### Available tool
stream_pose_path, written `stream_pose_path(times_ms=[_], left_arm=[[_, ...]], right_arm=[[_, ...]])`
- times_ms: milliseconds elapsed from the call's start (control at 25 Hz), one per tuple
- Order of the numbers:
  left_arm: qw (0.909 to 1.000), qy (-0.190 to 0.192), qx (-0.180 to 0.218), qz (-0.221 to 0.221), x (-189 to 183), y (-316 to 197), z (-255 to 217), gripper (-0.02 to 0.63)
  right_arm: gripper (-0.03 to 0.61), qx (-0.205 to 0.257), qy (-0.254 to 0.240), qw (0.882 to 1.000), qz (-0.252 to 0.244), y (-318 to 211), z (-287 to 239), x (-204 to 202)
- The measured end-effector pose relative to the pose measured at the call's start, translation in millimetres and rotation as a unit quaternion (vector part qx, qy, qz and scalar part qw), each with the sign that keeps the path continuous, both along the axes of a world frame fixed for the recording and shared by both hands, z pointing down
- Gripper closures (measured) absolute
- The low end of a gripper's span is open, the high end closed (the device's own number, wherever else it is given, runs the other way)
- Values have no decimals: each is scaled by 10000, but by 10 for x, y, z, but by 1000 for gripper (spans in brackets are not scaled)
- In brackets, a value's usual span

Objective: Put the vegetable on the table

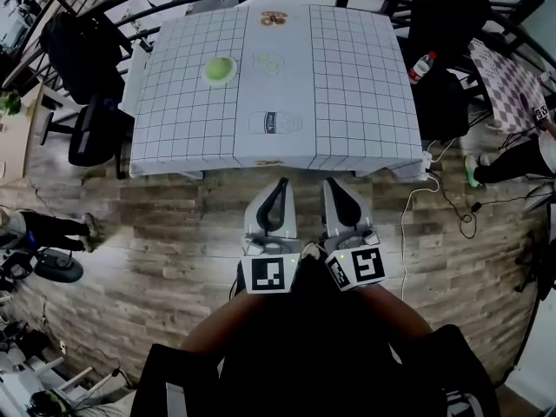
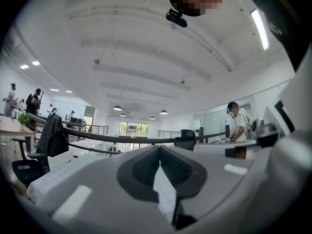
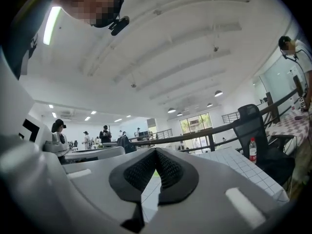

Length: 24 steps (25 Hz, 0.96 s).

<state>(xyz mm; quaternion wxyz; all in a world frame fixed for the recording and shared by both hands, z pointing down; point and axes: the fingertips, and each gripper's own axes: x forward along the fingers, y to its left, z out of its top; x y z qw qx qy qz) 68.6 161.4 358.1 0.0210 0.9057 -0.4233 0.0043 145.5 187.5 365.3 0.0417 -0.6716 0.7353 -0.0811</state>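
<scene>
A round green vegetable (image 1: 219, 69) already lies on the left half of the checked desk (image 1: 356, 102), well apart from both tools. What the task asks for looks met, though one moment cannot show whether it was put there or is waiting to be handled. The left tool (image 1: 281, 186) and the right tool (image 1: 333, 186) hang side by side short of the desk's near edge, each with its jaws together on nothing. The labels on the clear bottle (image 1: 274, 122) lying mid-desk and the red-capped bottle (image 1: 420, 66) off to the right are too small to read.
</scene>
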Motion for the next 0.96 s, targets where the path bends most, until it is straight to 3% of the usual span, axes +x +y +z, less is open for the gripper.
stream_pose_path(times_ms=[600, 760, 960], left_arm=[[9998, -67, 193, -39, 201, 790, -172, 606], [9996, 137, 221, 103, 205, 773, 49, 606], [9997, 73, 172, 139, 462, 597, -114, 606]], right_arm=[[581, 185, 556, 9981, 178, 792, -275, 226], [581, 338, 806, 9957, 306, 780, -129, 184], [581, 268, 845, 9956, 295, 584, -313, 419]])
